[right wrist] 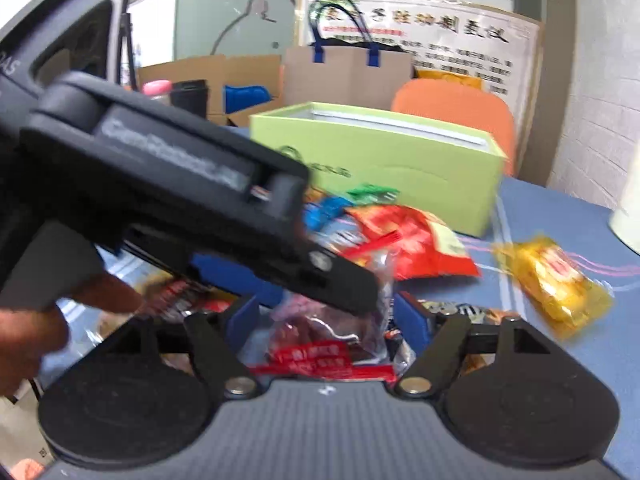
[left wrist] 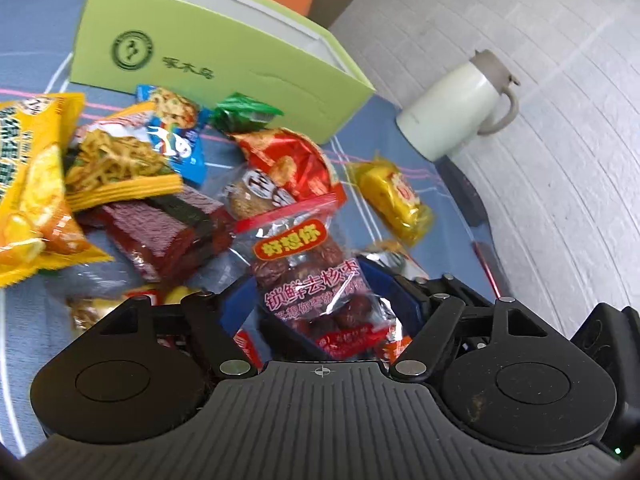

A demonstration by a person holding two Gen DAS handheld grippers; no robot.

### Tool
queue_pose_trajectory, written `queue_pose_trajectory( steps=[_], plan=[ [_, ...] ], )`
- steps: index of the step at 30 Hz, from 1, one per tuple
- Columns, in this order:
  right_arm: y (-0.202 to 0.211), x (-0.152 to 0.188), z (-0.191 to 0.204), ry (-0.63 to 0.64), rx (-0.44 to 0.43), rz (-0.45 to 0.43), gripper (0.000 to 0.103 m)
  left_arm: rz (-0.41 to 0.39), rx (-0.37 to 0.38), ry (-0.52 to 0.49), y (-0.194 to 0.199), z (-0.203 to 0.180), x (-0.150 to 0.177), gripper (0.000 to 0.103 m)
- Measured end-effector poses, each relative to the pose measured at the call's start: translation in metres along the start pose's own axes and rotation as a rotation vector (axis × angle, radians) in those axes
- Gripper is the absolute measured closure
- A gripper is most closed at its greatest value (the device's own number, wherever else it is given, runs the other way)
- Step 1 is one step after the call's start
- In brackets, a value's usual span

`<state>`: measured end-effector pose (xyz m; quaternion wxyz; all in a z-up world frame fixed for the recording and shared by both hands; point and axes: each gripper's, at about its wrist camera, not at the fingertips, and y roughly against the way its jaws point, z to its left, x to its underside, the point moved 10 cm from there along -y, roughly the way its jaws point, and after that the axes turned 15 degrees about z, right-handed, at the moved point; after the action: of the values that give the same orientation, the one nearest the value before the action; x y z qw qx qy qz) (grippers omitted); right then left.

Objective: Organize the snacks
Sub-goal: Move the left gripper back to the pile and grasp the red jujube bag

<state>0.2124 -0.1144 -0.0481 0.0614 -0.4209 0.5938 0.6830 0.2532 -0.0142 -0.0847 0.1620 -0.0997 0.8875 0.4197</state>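
A clear zip bag of red dates [left wrist: 308, 276] with a red seal strip lies between the blue fingers of my left gripper [left wrist: 320, 300], which stands open around it. The same bag [right wrist: 320, 332] sits between the blue fingers of my right gripper [right wrist: 324, 320], also open. The left gripper's black body [right wrist: 168, 200] crosses the right wrist view above the bag. An open light green box [left wrist: 208, 52] stands behind the snack pile; it also shows in the right wrist view [right wrist: 400, 168]. A red crisp packet [left wrist: 288, 160] and a yellow packet [left wrist: 396, 196] lie near the box.
More snacks lie at left: a big yellow bag [left wrist: 28, 184], a noodle packet [left wrist: 120, 160], a blue packet [left wrist: 180, 128], dark red strips [left wrist: 160, 232], a green packet [left wrist: 244, 112]. A white jug [left wrist: 460, 108] stands at the right table edge. An orange chair [right wrist: 456, 112] stands behind the box.
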Motion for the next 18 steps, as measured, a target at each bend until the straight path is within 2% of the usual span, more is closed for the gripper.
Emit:
queue_pose_trajectory(
  steps=[1, 3, 6, 9, 14, 16, 17, 18],
  plan=[
    [0.002, 0.003, -0.006, -0.01, 0.015, 0.009, 0.014, -0.005, -0.015, -0.007, -0.001, -0.001, 0.0, 0.042],
    [0.01, 0.006, -0.015, -0.047, 0.034, 0.001, 0.012, -0.006, -0.035, -0.017, -0.004, -0.003, 0.001, 0.042],
    [0.028, 0.001, -0.012, -0.073, -0.022, -0.05, 0.01, -0.004, -0.02, 0.011, -0.002, -0.004, 0.002, 0.04],
    [0.018, 0.007, -0.003, -0.049, -0.017, -0.014, 0.01, -0.004, 0.003, 0.044, 0.002, -0.003, 0.004, 0.036],
    [-0.007, 0.002, 0.004, -0.055, -0.035, 0.018, 0.01, 0.009, -0.05, 0.029, -0.007, -0.01, 0.003, 0.036],
    [-0.013, 0.006, 0.007, -0.024, -0.003, 0.038, 0.016, 0.025, -0.09, 0.008, -0.014, -0.012, 0.002, 0.043],
    [-0.014, 0.009, 0.007, -0.002, 0.013, 0.032, 0.019, 0.037, -0.114, -0.009, -0.018, -0.013, 0.003, 0.052],
    [-0.011, 0.012, 0.007, 0.011, 0.026, 0.012, 0.031, 0.044, -0.144, -0.029, -0.02, -0.012, 0.005, 0.061]
  ],
)
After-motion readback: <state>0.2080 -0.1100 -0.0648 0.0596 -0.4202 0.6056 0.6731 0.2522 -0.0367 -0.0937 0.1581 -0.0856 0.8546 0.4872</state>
